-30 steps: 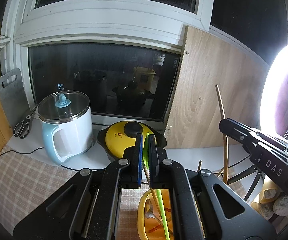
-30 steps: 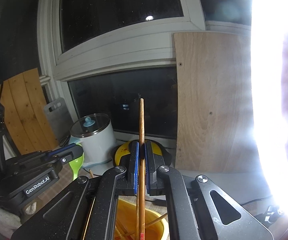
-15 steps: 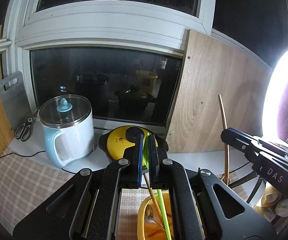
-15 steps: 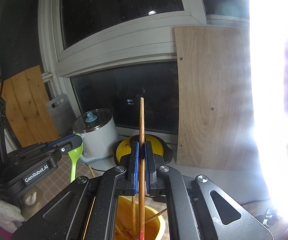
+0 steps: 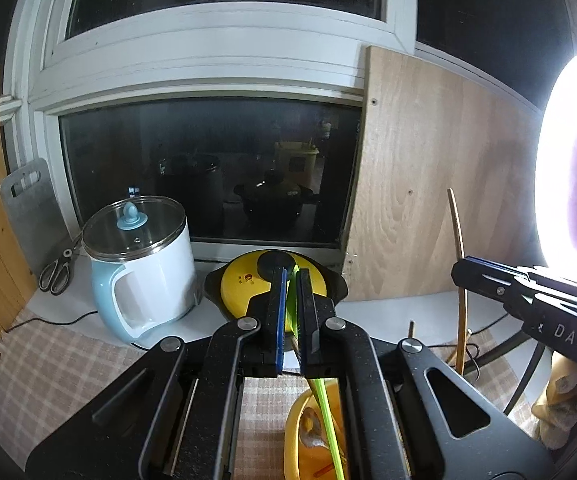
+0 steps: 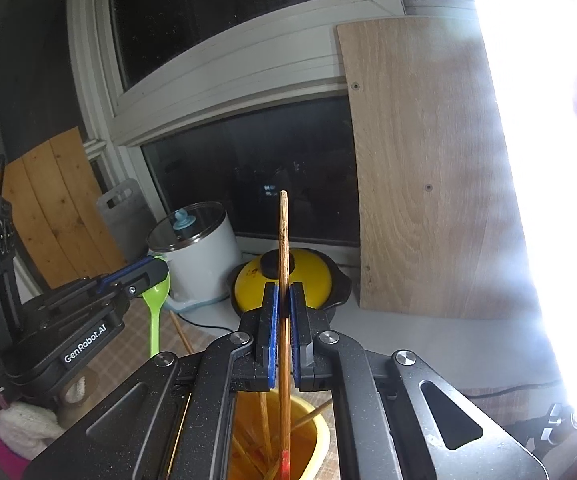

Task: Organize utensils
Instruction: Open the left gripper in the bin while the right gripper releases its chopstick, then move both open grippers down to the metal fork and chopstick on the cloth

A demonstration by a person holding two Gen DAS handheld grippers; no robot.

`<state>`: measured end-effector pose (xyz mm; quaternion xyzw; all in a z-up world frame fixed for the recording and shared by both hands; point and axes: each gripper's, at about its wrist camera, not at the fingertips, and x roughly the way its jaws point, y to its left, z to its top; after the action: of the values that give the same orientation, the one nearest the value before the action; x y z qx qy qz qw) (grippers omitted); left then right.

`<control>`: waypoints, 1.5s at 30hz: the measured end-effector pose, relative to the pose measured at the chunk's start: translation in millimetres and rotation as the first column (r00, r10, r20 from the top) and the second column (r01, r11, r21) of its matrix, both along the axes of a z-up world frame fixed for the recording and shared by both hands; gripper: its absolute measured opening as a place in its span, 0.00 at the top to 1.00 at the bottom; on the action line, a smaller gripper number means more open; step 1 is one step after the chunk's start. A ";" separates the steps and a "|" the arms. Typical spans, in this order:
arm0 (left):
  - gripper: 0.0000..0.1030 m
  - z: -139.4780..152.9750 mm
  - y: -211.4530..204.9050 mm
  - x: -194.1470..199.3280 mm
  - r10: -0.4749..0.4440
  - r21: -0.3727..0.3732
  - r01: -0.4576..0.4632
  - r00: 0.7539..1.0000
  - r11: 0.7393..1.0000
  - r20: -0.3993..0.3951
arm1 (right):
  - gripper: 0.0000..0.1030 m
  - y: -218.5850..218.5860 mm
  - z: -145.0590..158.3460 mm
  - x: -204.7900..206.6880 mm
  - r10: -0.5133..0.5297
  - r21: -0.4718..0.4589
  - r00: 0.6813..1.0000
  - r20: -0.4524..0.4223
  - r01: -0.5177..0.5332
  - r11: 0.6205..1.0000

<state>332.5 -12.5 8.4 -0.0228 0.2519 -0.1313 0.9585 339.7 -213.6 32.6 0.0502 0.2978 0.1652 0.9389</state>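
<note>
Upright chopstick (image 6: 283,240), green spoon (image 6: 155,304)

Ahead of me the white kettle (image 5: 140,276) and yellow-lidded pot (image 5: 248,284) blocked the window side. The wood panel (image 5: 420,184) walled off the right. Open bench (image 6: 428,344) lay before that panel. A yellow utensil cup (image 6: 312,444) crowded the space beneath my jaws.

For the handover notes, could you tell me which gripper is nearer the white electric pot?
Left. The left gripper sits beside the white electric pot; the right gripper is across, by the wooden board.
</note>
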 end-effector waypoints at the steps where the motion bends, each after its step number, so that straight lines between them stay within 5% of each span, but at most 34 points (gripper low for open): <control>1: 0.98 0.2 -0.1 -2.6 -0.009 0.002 0.009 1.000 1.000 -0.001 | 0.96 0.5 0.0 -2.6 0.003 -0.004 1.000 0.000 -0.003 1.000; 19: 0.96 -2.4 3.7 -51.0 -0.127 -0.006 0.127 0.989 0.992 -0.077 | 0.96 -3.1 -12.3 -56.2 0.021 -0.015 0.999 -0.043 -0.022 1.000; 21: 0.80 -1.5 5.0 -56.3 -0.127 -0.004 0.127 0.989 0.992 -0.079 | 0.96 -3.7 -14.5 -58.9 0.021 -0.021 0.998 -0.056 -0.023 1.000; 23: 0.56 -0.3 8.8 -61.5 -0.123 -0.014 0.123 0.989 0.992 -0.075 | 0.89 -5.7 -16.0 -62.5 0.020 -0.023 0.998 -0.064 -0.021 1.000; 25: 0.55 0.7 13.1 -69.0 -0.119 -0.013 0.118 0.991 0.993 -0.066 | 0.66 -8.7 -15.5 -67.1 0.010 -0.016 0.998 -0.061 -0.011 1.000; 26: 0.55 1.1 14.8 -72.2 -0.115 -0.010 0.115 0.991 0.993 -0.065 | 0.63 -10.7 -14.6 -70.6 0.005 -0.012 0.999 -0.053 -0.005 1.000; 38: 0.55 -4.0 31.1 -105.6 -0.092 0.016 0.094 0.990 0.995 -0.105 | 0.62 -19.3 -14.0 -106.9 0.011 0.018 0.998 -0.064 -0.010 1.000; 42: 0.55 -6.2 31.3 -118.7 -0.091 0.026 0.094 0.989 0.995 -0.114 | 0.47 -18.9 -18.3 -122.3 0.016 -0.010 0.998 -0.065 -0.016 1.000; 45: 0.55 -8.0 31.6 -126.9 -0.089 0.034 0.094 0.988 0.995 -0.123 | 0.46 -19.3 -20.5 -134.5 0.016 -0.045 0.998 -0.061 -0.019 0.999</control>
<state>205.6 19.0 0.4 -0.0001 0.3128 -0.1686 0.9347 205.2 -232.9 12.1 0.0310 0.3304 0.1651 0.9288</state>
